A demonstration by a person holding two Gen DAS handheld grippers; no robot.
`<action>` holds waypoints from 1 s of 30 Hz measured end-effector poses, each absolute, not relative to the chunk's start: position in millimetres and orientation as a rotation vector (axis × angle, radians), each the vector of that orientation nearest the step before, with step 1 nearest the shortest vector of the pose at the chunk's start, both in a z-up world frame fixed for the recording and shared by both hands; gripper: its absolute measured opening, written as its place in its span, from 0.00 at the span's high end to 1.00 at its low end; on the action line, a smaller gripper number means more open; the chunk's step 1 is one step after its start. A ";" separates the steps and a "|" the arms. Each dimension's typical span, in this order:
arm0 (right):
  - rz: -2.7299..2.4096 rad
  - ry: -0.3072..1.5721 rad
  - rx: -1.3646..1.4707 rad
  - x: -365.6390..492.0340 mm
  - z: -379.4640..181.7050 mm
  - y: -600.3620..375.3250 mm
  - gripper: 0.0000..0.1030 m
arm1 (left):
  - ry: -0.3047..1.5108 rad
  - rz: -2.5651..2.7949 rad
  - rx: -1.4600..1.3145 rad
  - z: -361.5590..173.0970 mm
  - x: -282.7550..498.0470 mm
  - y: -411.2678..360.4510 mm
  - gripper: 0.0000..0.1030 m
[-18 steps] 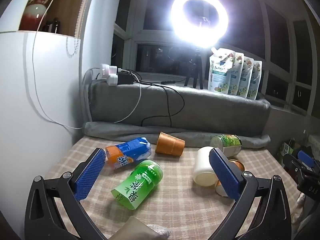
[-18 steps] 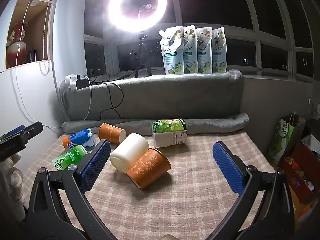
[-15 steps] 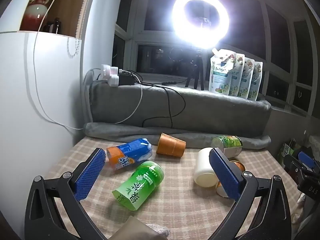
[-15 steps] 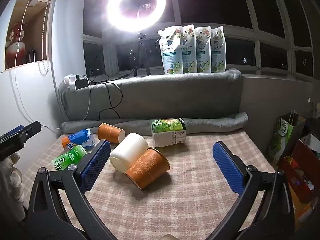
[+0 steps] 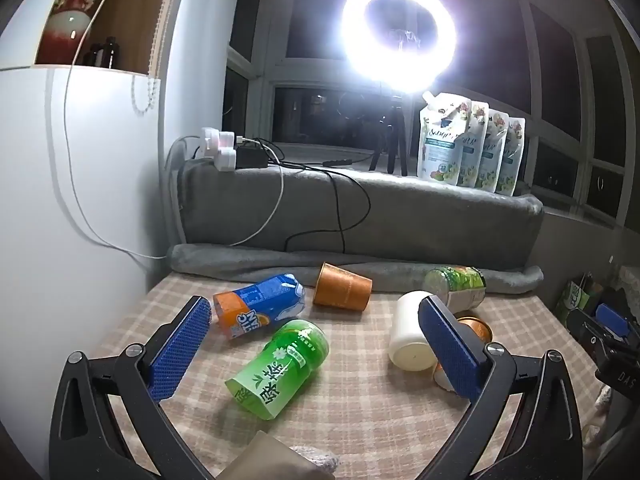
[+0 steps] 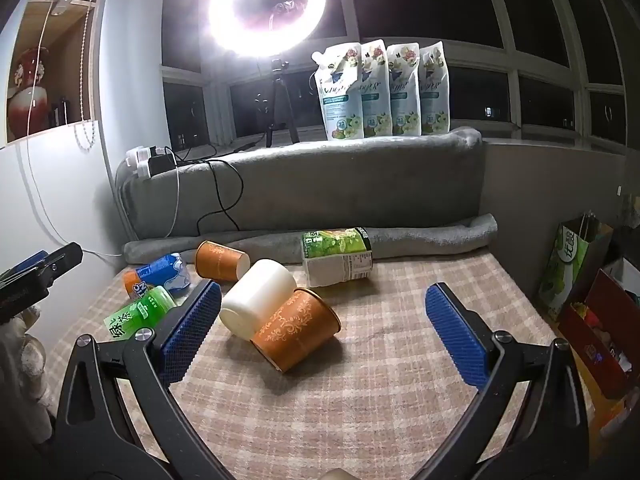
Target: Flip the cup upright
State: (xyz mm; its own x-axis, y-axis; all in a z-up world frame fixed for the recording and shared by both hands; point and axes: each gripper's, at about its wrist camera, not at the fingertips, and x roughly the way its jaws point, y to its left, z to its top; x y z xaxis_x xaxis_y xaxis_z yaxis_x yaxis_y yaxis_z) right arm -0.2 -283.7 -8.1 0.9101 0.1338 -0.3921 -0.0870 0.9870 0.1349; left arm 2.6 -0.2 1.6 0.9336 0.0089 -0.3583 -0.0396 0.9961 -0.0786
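Only the right view shows the patterned cup [image 6: 295, 328] whole, on its side against the white cup [image 6: 256, 300]. Left gripper [image 5: 316, 344] and right gripper [image 6: 322, 330] gape wide, empty.

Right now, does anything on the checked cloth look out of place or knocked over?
Everything there lies on its side: white plastic cup against patterned orange paper cup, plain orange paper cup, and three bottles. Nothing looks spilled.
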 end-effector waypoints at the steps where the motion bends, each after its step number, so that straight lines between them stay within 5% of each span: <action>1: 0.114 0.415 0.117 0.6 -8.8 -284.1 0.00 | 0.367 0.024 -0.085 1.6 2.8 -0.5 0.00; 30: 0.119 0.435 0.142 1.3 -10.6 -288.3 0.00 | 0.369 0.020 -0.085 -0.1 2.4 -0.1 0.00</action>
